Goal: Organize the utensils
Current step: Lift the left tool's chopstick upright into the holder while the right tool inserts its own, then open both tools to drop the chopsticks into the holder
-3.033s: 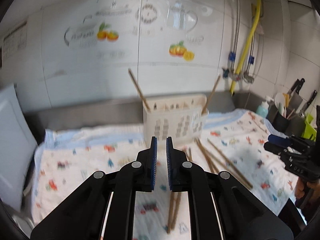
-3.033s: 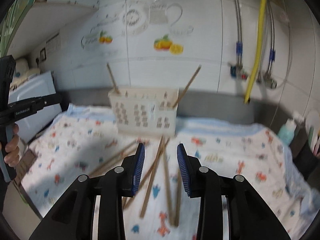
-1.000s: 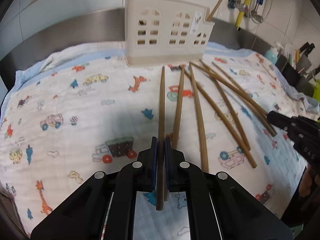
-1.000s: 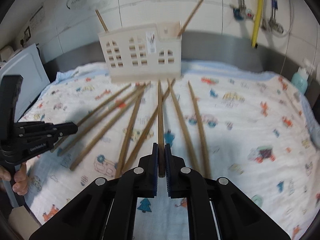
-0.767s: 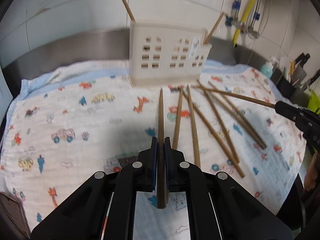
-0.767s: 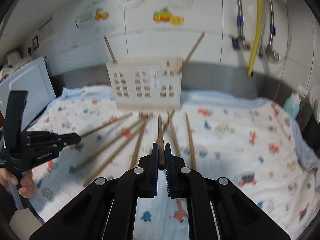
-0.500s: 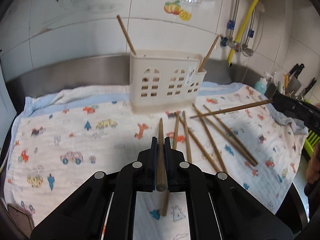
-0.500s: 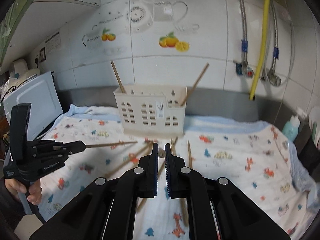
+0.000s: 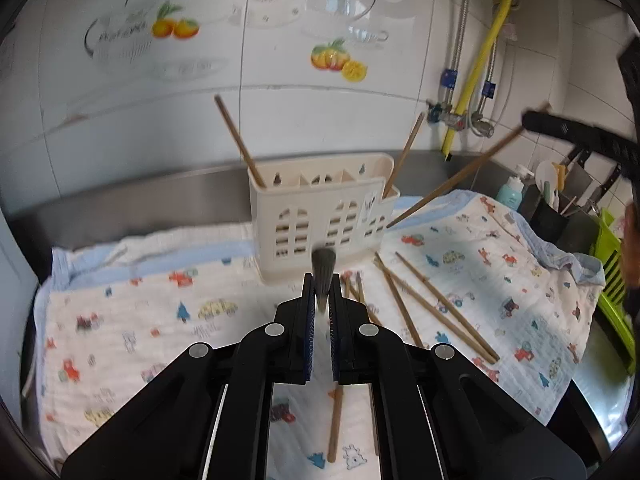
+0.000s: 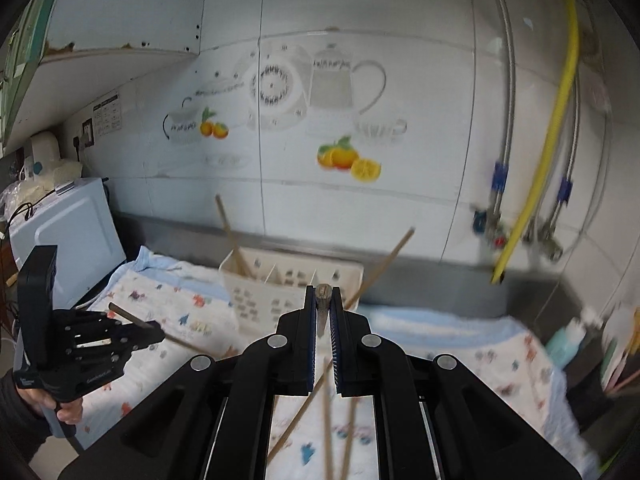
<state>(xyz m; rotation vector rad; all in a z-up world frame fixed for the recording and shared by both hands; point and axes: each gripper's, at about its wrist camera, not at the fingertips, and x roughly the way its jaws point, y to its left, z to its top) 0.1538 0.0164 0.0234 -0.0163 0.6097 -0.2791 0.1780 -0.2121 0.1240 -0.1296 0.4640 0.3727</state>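
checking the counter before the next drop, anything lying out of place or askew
Yes: several loose chopsticks lie scattered and crossed on the printed cloth beside the cream utensil caddy, not in it. The two already in the caddy lean outward at opposite ends.

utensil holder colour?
Cream-white utensil holder with window-shaped cutouts; clearest in the left wrist view.

Glossy white wall tiles [image 10: 360, 20] carry printed fruit-and-teapot decals [image 10: 348, 156]; a yellow hose [image 9: 486, 56] and braided steel pipes [image 10: 506, 120] hang right, above a grey steel worktop [image 9: 132, 204].
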